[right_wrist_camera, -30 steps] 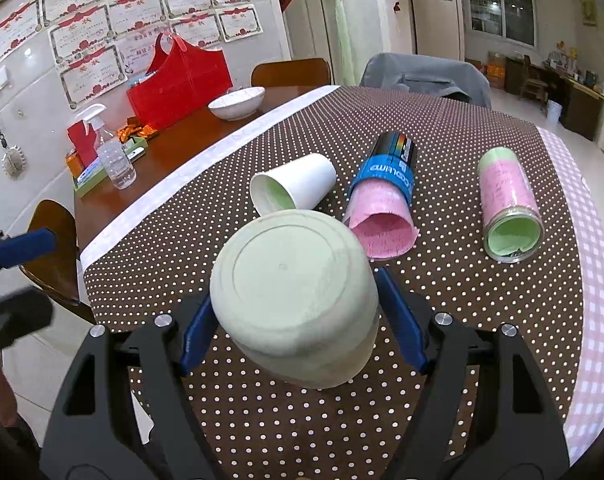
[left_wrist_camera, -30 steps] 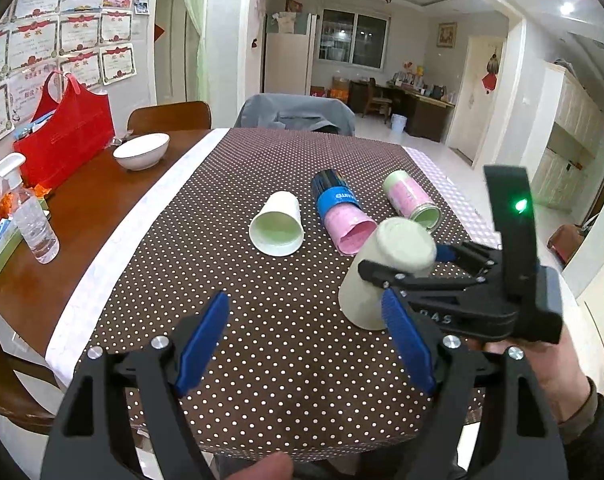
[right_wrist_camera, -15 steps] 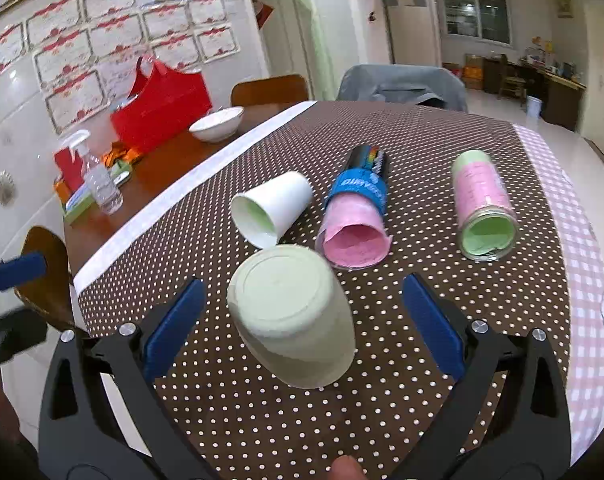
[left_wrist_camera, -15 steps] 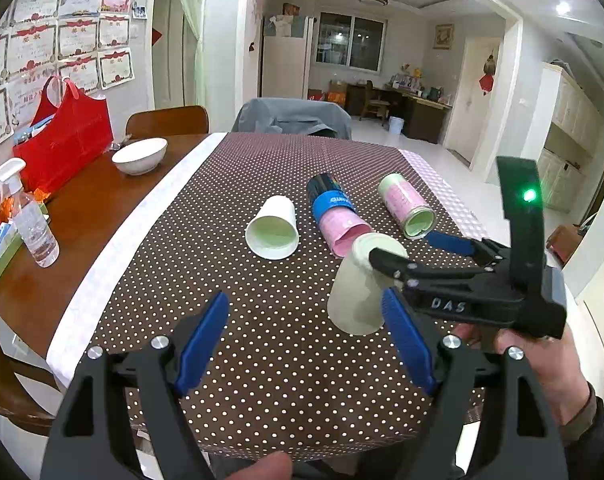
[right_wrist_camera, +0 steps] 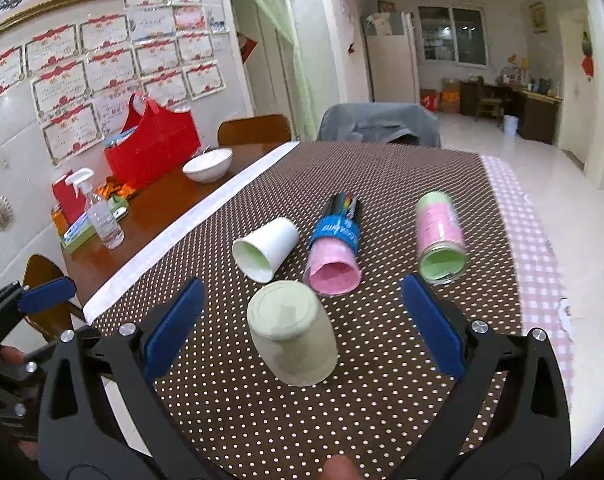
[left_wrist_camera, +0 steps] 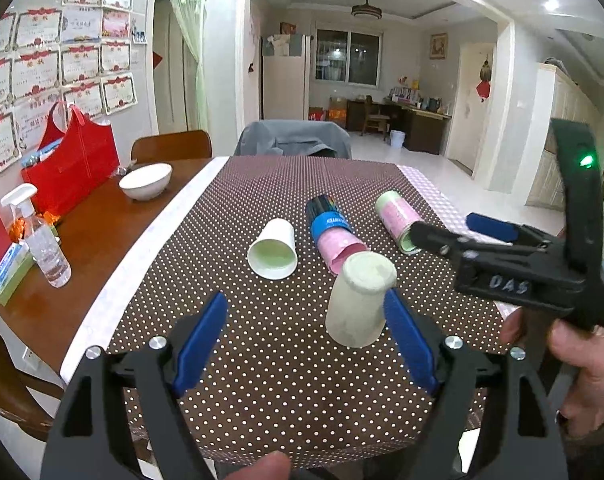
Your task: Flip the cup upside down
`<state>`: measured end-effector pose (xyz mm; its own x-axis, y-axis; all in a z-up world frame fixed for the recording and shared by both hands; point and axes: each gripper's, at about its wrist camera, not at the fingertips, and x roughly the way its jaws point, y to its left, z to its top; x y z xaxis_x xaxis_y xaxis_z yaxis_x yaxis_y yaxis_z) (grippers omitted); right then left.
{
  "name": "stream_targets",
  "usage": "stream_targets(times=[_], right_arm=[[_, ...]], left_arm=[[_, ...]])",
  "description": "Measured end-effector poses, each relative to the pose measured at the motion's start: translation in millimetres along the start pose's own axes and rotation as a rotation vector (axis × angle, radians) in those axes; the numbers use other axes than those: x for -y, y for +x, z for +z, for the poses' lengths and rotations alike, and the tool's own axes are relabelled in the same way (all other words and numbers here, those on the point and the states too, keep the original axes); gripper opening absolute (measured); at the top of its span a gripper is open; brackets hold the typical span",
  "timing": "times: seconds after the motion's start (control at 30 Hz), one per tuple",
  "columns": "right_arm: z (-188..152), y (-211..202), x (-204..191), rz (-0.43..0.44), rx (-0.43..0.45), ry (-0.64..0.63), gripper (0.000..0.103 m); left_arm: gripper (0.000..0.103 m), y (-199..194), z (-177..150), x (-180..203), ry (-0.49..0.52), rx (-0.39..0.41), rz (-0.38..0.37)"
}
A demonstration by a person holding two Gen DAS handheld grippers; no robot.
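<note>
A pale green cup (left_wrist_camera: 360, 298) stands upside down on the brown dotted tablecloth (left_wrist_camera: 262, 380), base up; it also shows in the right wrist view (right_wrist_camera: 292, 338). My right gripper (right_wrist_camera: 302, 324) is open and empty, pulled back, with the cup ahead of its fingers and apart from them. In the left wrist view the right gripper (left_wrist_camera: 448, 230) hovers to the right of the cup. My left gripper (left_wrist_camera: 304, 344) is open and empty, near the table's front edge, its right finger (left_wrist_camera: 408, 340) just beside the cup.
A white paper cup (left_wrist_camera: 274, 250), a pink-and-blue cup (left_wrist_camera: 334, 236) and a pink-and-green cup (left_wrist_camera: 396, 216) lie on their sides behind. On the bare wood at left are a white bowl (left_wrist_camera: 145, 181), a red bag (left_wrist_camera: 72, 160) and a spray bottle (left_wrist_camera: 42, 236).
My right gripper opened, let go of the pale green cup and drew back and up. The cup now stands upside down on the cloth. The left gripper rose slightly.
</note>
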<state>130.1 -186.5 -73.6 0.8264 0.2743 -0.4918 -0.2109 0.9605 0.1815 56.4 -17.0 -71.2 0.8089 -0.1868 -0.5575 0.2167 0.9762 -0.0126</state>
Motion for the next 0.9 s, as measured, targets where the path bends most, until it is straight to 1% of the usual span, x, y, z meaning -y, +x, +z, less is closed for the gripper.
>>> stream_targets(times=[0.2, 0.47, 0.63, 0.9], right_arm=[[7, -40, 4, -0.074, 0.072, 0.037, 0.097], [7, -92, -4, -0.140, 0.157, 0.062, 0.097], [4, -110, -12, -0.162, 0.184, 0.063, 0.097], [-4, -129, -22, -0.194, 0.219, 0.070, 0.097]], left_arm=[[0.080, -14, 4, 3, 0.012, 0.037, 0.033], [0.080, -38, 10, 9, 0.032, 0.096, 0.058], [0.080, -54, 13, 12, 0.032, 0.132, 0.081], [0.080, -74, 18, 11, 0.023, 0.186, 0.093]])
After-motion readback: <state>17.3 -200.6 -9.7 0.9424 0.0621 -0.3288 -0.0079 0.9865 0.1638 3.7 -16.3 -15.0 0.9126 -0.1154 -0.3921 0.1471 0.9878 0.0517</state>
